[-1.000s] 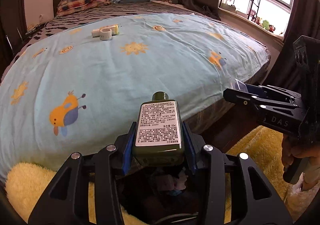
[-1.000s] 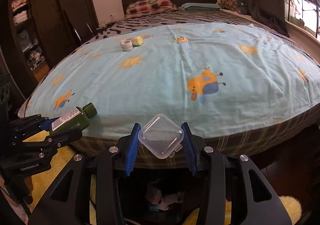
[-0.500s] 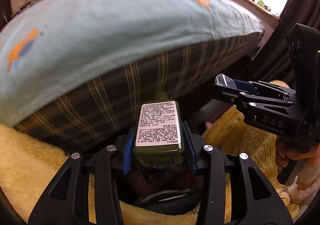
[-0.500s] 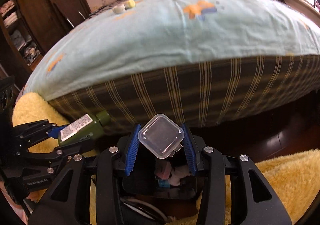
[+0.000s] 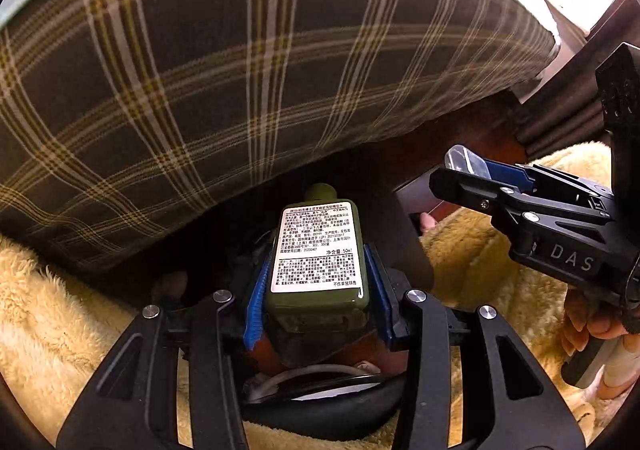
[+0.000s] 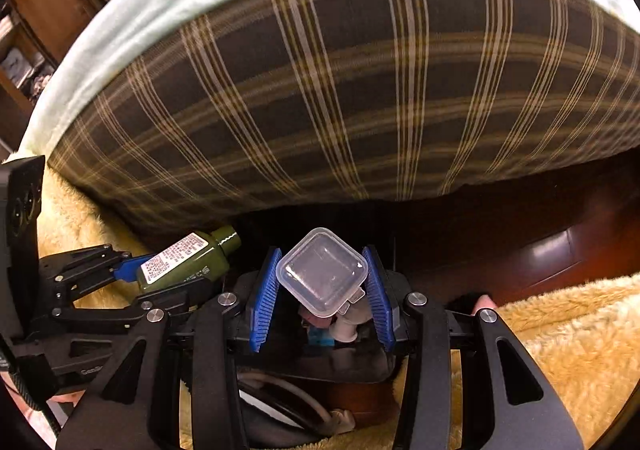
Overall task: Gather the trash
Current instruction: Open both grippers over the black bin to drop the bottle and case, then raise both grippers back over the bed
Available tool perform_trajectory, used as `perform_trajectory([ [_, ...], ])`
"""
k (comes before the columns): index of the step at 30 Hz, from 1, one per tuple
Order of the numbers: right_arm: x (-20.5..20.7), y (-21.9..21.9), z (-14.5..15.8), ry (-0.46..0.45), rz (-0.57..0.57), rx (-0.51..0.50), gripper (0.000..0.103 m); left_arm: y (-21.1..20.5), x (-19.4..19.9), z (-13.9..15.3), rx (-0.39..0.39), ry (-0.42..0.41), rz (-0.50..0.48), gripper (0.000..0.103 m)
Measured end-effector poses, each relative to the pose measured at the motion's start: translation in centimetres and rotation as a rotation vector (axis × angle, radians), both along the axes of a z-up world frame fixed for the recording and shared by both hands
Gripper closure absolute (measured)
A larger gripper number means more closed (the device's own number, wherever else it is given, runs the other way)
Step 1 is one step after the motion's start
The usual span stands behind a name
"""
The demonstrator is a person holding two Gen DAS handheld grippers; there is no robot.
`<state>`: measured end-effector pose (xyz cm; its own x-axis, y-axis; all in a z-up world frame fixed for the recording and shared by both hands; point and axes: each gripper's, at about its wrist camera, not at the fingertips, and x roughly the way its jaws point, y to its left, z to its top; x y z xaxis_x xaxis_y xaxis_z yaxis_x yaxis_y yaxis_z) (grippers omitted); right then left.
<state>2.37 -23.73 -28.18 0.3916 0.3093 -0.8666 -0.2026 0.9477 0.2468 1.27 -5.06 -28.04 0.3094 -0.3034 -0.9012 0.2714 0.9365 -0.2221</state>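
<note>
Both grippers had dropped: a second earlier the bed's blue cover filled both views, and now only the plaid side of the bed (image 5: 240, 70) showed, over the yellow rug (image 5: 60, 330). The left gripper (image 5: 318, 282) kept its fingers clamped on the green bottle (image 5: 318, 250) at lower centre, long axis running up the frame, cap pointing toward the bed. The right gripper (image 6: 322, 302) kept its fingers clamped on the clear plastic box (image 6: 322, 276), turned corner-up like a diamond.
</note>
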Motion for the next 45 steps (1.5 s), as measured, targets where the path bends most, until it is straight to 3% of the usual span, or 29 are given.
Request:
perform_trajectory([
  [14, 0.4, 1.1, -2.4, 0.024, 0.022, 0.003, 0.060, -1.3, 1.4, -1.9, 0.021, 0.046, -0.015, 0.062],
  [18, 0.6, 0.8, -2.6, 0.022, 0.004, 0.002, 0.045, -1.3, 1.5, -2.3, 0.024, 0.050, -0.001, 0.048],
  [21, 1.1, 0.0, -2.7, 0.024, -0.015, 0.004, 0.041, -0.8, 1.3, -2.5, 0.023, 0.052, 0.007, 0.040],
  [25, 1.2, -0.9, -2.3, 0.011, -0.050, -0.026, 0.024, -0.2, 1.3, -2.0, 0.023, 0.041, 0.026, 0.029],
  [31, 1.1, -1.3, -1.5, -0.008, -0.030, -0.025, 0.017, 0.5, 1.2, -1.3, 0.020, 0.024, 0.044, 0.021],
  [38, 0.8, -0.9, 1.8, -0.068, -0.034, -0.003, 0.017, 0.0, 0.3, 0.9, 0.040, -0.053, 0.008, 0.017],
  [42, 0.9, -2.0, 6.3, -0.172, -0.056, 0.005, 0.017, 0.4, -0.3, 4.2, 0.066, -0.149, -0.002, 0.016],
  [45, 1.4, -3.0, 9.9, -0.253, -0.083, 0.019, 0.017, 1.5, -0.4, 7.7, 0.042, -0.219, 0.021, 0.013],
])
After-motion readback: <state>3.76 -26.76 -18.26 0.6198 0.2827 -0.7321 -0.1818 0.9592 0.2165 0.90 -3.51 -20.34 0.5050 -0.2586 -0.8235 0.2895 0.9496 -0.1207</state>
